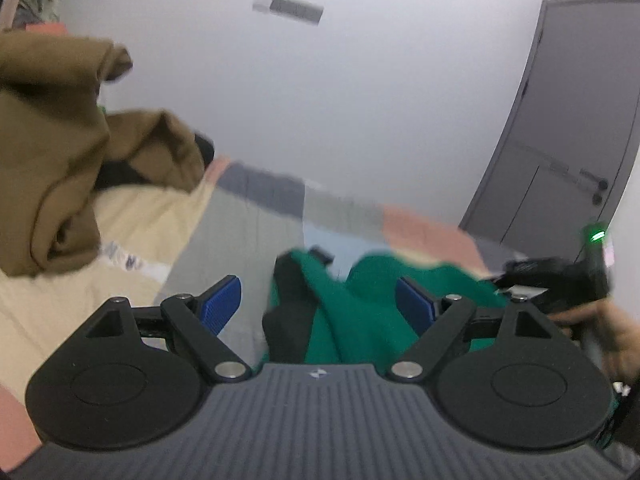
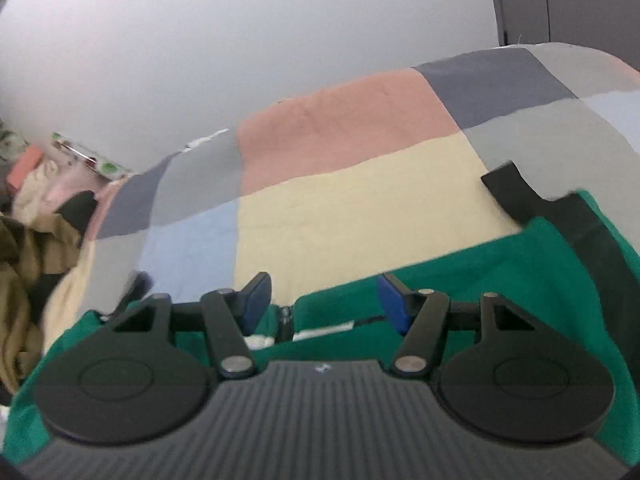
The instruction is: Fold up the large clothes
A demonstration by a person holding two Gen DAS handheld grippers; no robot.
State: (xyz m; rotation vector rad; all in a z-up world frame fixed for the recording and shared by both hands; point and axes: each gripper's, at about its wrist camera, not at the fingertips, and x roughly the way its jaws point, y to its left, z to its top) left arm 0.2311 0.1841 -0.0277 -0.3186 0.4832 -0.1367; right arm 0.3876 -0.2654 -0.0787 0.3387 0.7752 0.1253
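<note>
A green garment with black trim [image 1: 360, 304] lies rumpled on the patchwork bedspread [image 1: 240, 220]. My left gripper [image 1: 318, 304] is open just above it, blue pads apart, nothing held. In the right wrist view the same green garment [image 2: 500, 280] spreads under my right gripper [image 2: 322, 300], which is open and empty; a black strap [image 2: 512, 196] of the garment reaches onto the bedspread [image 2: 340, 208]. My right gripper also shows at the right edge of the left wrist view [image 1: 560, 276], held by a hand.
A brown garment [image 1: 52, 152] is heaped at the left of the bed; it also shows in the right wrist view [image 2: 24, 280]. A white wall [image 1: 340, 100] stands behind the bed and a grey door [image 1: 572, 120] at the right. Clutter [image 2: 48, 172] lies at the far left.
</note>
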